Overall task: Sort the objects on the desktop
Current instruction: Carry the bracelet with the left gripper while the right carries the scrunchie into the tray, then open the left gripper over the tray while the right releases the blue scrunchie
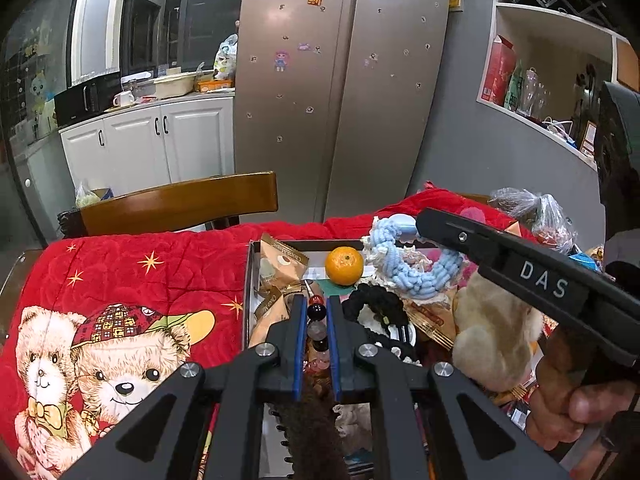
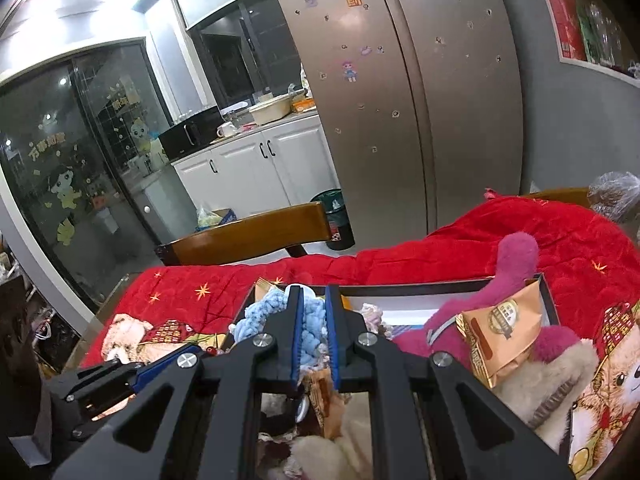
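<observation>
Sorting looked barely begun: the box [image 1: 250,280] at twelve o'clock was crammed (orange [image 1: 344,265], snack packets [image 1: 280,266]), the left gripper [image 1: 317,312] clamped on a bead string [image 1: 317,322], the right gripper [image 2: 312,312] on the blue rope ring [image 2: 310,328].

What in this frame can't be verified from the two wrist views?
- Left wrist: the lower end of the bead string between the left gripper fingers is hidden by the gripper body.
- Right wrist: the rest of the blue rope ring is hidden behind the right gripper.
- Both views: the tray floor is buried under clutter.
</observation>
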### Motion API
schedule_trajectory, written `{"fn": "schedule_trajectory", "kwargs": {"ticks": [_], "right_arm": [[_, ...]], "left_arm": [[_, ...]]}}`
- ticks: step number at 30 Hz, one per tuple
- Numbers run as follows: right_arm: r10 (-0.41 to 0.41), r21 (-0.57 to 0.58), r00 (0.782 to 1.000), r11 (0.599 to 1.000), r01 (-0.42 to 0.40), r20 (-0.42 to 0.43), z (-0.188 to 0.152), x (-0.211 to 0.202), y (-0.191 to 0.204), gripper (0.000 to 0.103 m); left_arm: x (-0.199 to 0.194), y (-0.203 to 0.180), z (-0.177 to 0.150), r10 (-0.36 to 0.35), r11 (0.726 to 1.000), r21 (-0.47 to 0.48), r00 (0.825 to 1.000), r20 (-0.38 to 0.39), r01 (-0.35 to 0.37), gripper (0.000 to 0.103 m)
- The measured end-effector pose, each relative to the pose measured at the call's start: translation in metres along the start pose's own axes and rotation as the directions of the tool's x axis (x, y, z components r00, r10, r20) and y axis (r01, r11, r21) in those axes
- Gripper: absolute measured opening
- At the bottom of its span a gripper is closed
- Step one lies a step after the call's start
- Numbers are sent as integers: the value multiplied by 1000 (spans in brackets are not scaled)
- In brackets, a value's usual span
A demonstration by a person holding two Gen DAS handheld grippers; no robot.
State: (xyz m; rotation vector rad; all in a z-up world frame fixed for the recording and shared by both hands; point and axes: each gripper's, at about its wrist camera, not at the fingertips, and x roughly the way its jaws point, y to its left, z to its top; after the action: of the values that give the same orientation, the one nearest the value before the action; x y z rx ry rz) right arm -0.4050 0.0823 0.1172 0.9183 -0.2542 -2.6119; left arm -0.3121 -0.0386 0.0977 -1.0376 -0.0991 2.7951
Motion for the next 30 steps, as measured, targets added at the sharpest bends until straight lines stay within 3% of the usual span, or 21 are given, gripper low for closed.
{"fn": "schedule_trajectory", "kwargs": {"ticks": [11,13,15,16,17,21,27,30], "right_arm": [[-4,-21,1000,1000,4,-6,-2,5,7,14],[2,-5,1000,1000,-2,1,-2,3,5,14],[13,11,1000,1000,-13,6,-1,2,2,14],[14,13,1000,1000,-14,10,-1,0,0,14],[19,15,1000,1000,-20,14,0,-1,-2,21],[116,73,993,990,-118,30,3,-7,-8,73],[129,69,987,988,-136,92,10,-23,-8,103],[119,60,987,990,-126,112,14,-29,-8,103]], "left_arm": [[4,2,-1,13,1000,0,1000,-7,-13,11],[4,3,0,26,1000,4,1000,-6,-26,23],[4,3,0,49,999,12,999,-2,-49,65],[3,4,0,66,998,9,998,9,-66,69],[1,6,0,74,997,3,997,17,-75,71],[4,13,2,85,996,-23,996,-3,-85,79],[-2,24,5,115,993,-35,993,9,-115,79],[-5,26,7,123,992,-38,992,14,-122,79]]}}
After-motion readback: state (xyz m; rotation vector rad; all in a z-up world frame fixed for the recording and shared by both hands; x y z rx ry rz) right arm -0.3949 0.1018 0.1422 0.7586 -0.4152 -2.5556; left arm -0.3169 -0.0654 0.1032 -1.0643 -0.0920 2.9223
